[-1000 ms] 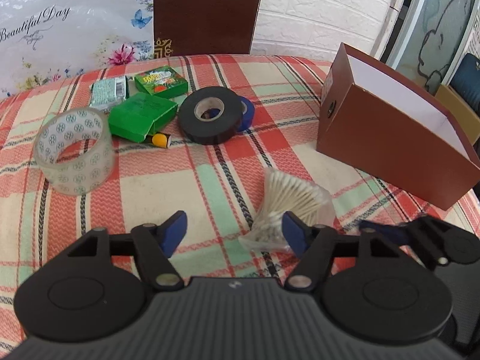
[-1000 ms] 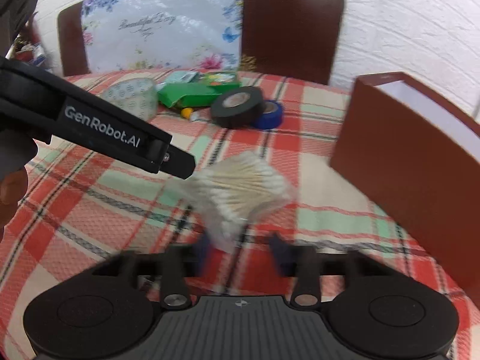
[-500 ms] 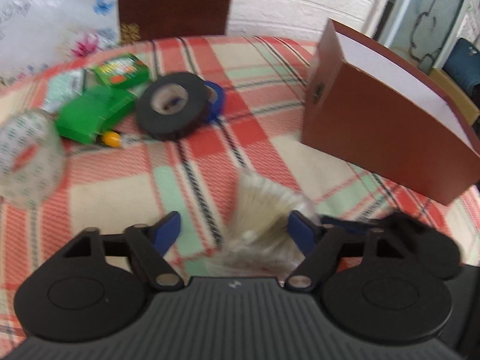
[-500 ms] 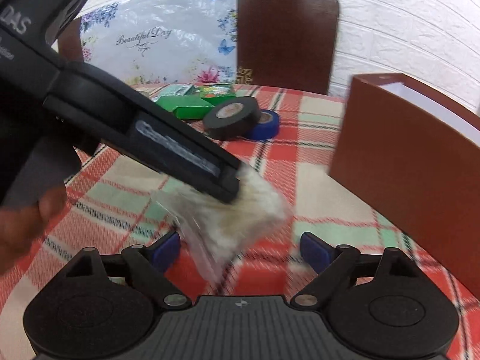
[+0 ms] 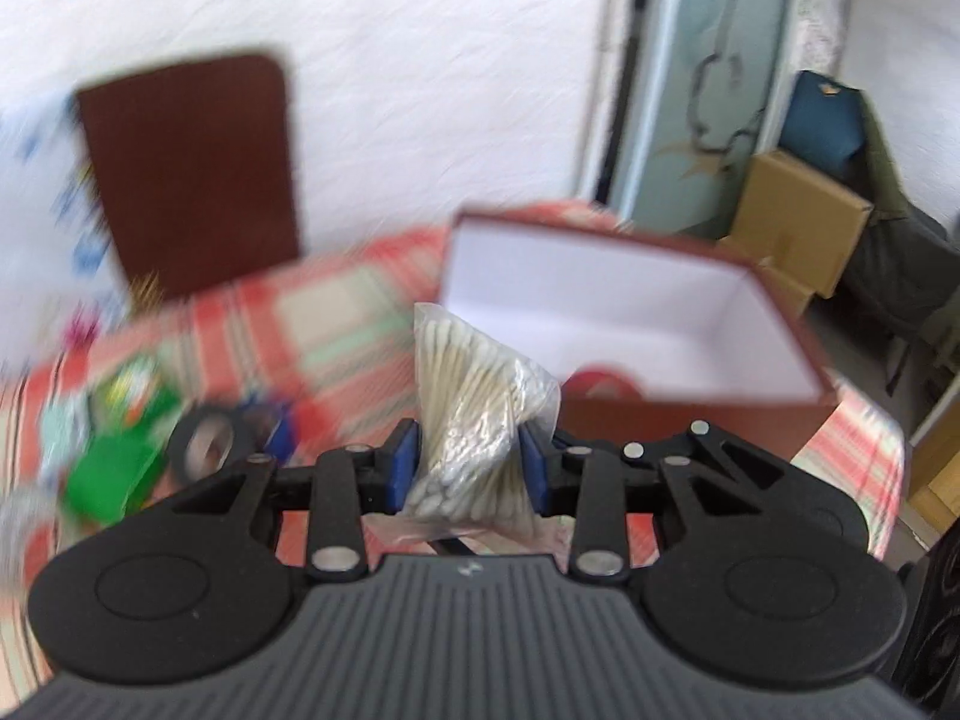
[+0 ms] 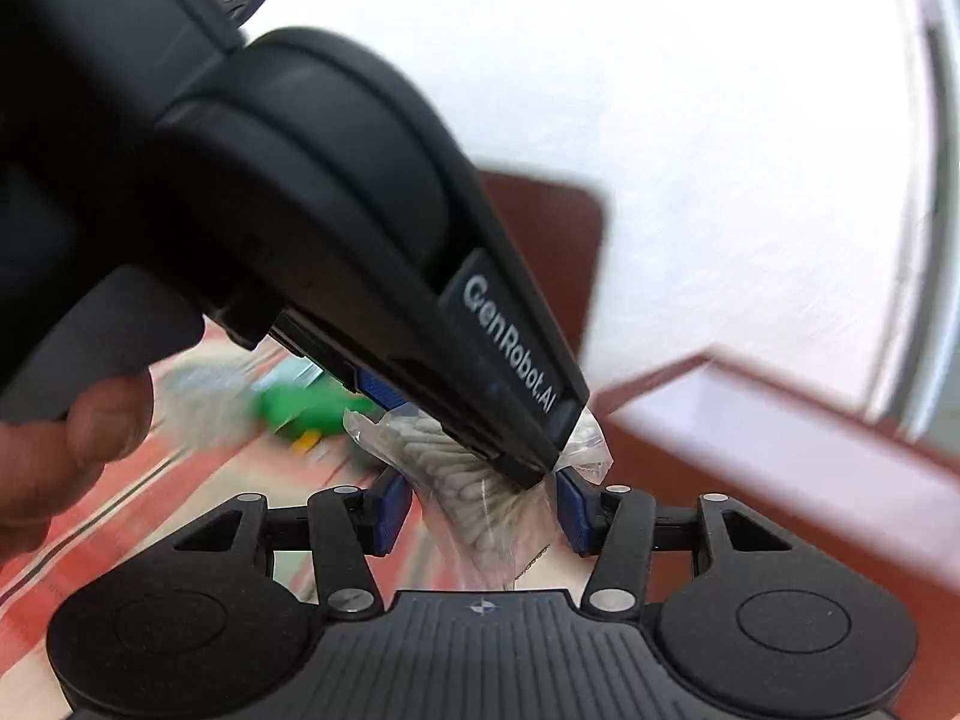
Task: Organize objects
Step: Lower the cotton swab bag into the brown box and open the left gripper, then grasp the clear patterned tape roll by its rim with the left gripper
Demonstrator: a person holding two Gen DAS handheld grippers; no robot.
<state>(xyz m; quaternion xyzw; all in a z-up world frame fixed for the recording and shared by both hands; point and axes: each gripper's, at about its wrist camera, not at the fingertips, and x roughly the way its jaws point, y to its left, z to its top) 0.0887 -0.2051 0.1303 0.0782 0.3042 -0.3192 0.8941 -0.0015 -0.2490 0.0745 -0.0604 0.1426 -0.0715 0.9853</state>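
From your left wrist camera, your left claw is clamped on a clear bag of cotton swabs, its blue pads pressing the bag from both sides. The bag stands upright between them, lifted off the tabletop with its red plaid cloth. Just behind the bag sits the brown box, open at the top with a white inside. To the left, blurred, lie a black tape roll and a green packet, and a brown chair back rises behind the tabletop.

From your right wrist camera, your right claw is spread apart, its blue pads on either side of the bag without pinching it. Your left claw reaches in from the upper left and grips the bag's top. Your left hand shows at the left edge. The brown box stands on the right.
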